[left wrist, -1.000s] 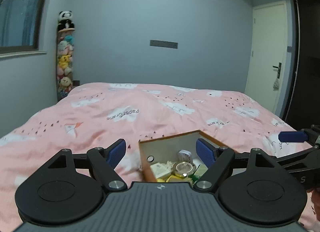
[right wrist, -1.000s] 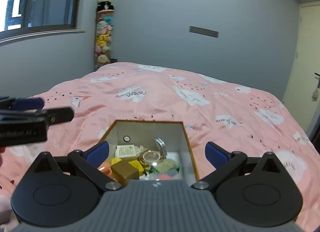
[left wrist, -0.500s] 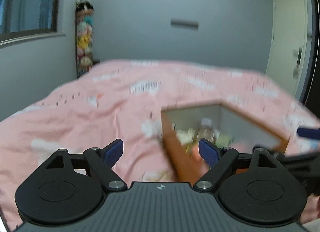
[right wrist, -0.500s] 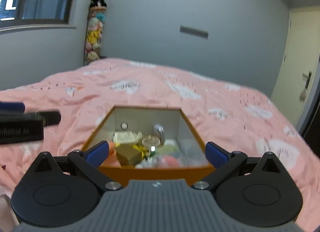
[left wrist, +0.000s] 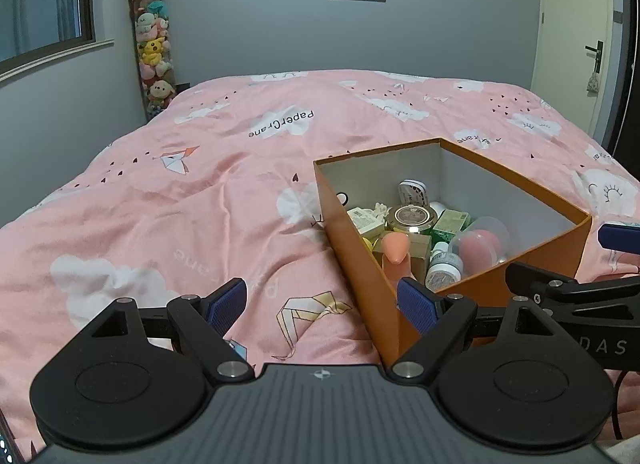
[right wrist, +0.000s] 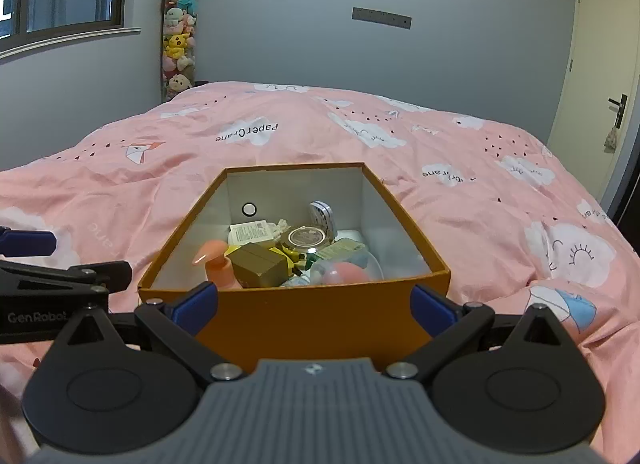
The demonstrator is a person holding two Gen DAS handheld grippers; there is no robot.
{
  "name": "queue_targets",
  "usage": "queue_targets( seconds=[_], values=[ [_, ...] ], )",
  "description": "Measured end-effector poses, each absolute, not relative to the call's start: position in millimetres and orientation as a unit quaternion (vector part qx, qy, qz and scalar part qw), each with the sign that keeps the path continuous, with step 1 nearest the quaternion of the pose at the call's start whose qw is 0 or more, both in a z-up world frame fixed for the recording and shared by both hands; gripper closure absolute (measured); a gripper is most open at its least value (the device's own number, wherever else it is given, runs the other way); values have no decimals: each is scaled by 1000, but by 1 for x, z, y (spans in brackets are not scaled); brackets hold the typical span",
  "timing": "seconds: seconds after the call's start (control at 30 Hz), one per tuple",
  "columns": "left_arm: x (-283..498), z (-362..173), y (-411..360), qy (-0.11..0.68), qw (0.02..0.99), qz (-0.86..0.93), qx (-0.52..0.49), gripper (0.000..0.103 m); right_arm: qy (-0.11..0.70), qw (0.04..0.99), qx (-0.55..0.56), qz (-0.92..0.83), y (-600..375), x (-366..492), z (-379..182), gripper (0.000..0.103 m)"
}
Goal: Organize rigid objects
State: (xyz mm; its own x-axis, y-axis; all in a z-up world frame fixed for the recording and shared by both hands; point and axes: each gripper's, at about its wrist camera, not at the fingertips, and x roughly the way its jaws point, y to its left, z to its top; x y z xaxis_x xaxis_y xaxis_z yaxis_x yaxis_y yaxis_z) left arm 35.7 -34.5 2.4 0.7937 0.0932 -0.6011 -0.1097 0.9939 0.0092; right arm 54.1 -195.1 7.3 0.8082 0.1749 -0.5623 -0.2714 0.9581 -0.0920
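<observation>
The left gripper (left wrist: 320,306), black with ribbed blue pads, stands with its jaws wide apart and nothing between them but bedding; its right pad sits just beside the near left corner of the box. The right gripper (right wrist: 314,304) is likewise spread wide and empty, its two pads framing the near wall of the box without pressing on it

Straight ahead of the right gripper lies the open orange cardboard box (right wrist: 320,322), smooth outside and white inside, with a small round hole in its far wall. It holds a jumble of small rigid things: a peach-coloured pump bottle (right wrist: 214,260) at the near left, a brown cardboard carton (right wrist: 260,269) beside it, a round glass jar with a metallic lid (right wrist: 307,237) in the middle, a clear plastic dome over a pink ball (right wrist: 346,273) at the near right, and a white labelled packet (right wrist: 250,231) toward the back

Under everything spreads a pink quilt (left wrist: 180,200), soft and creased, printed with white clouds and paper cranes. Far beyond, a tall clear tube of plush toys (right wrist: 179,46) stands against the grey wall

The left view alone shows white labelled jars (left wrist: 444,269) low against the near wall of the box; the right view looks squarely down its length
</observation>
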Motion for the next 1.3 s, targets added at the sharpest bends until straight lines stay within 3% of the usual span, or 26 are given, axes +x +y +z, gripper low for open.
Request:
queue_targets(
  seconds=[1.3],
  values=[
    [37, 3, -35, 314, 947, 64, -3, 3, 291, 945, -86, 122, -196, 60, 2, 3]
  ],
)
